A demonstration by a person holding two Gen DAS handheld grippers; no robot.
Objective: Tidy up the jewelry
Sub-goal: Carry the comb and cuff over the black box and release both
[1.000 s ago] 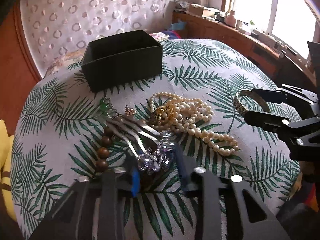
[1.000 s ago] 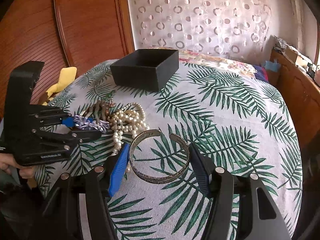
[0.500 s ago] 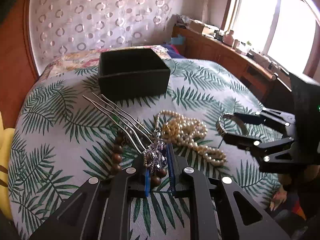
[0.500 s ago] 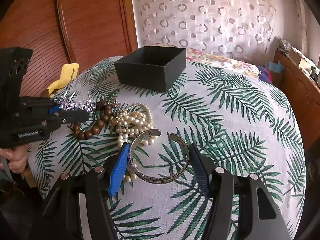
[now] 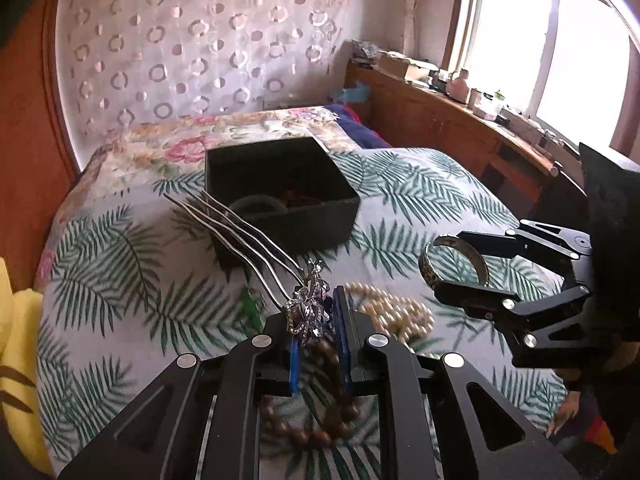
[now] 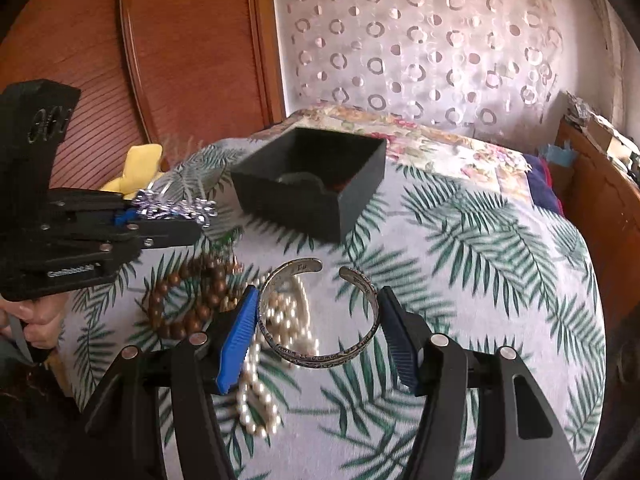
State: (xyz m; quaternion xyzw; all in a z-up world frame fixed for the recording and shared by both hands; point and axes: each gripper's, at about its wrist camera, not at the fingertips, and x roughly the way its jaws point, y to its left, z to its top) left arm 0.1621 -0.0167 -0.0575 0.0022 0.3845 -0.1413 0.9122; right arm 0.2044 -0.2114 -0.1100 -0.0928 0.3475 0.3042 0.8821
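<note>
I am holding my left gripper [image 5: 318, 322] pinched tight on the jewelled head of a silver hair comb [image 5: 256, 240], whose four wavy prongs are pointing up and left across the middle of the left wrist frame, crossing in front of the near corner of the black box [image 5: 280, 196]. My right gripper [image 6: 316, 320] is standing at a middling width, its blue pads pressing on either side of an open silver cuff bracelet [image 6: 320, 320], so it is carrying that one cuff; in the left wrist view the cuff is sitting at right of centre. The one black box is sitting open in the upper middle of both frames on the palm-leaf bedspread [image 6: 480, 280], and I am seeing a dark ring and something reddish inside it, too dim to name. Lying on the spread under my grippers are one pearl necklace [image 6: 276, 340], bunched in loops at lower centre of the right wrist frame, and one brown wooden bead bracelet [image 6: 188, 304] just left of it. A small green thing [image 5: 250, 304] is lying near the beads, blurred. Something yellow [image 6: 138, 166] is resting at the left edge of the bed, a wooden panel [image 6: 180, 40] is filling the upper left, and a cluttered wooden ledge [image 5: 460, 120] is running under the window [image 5: 560, 40] at upper right
</note>
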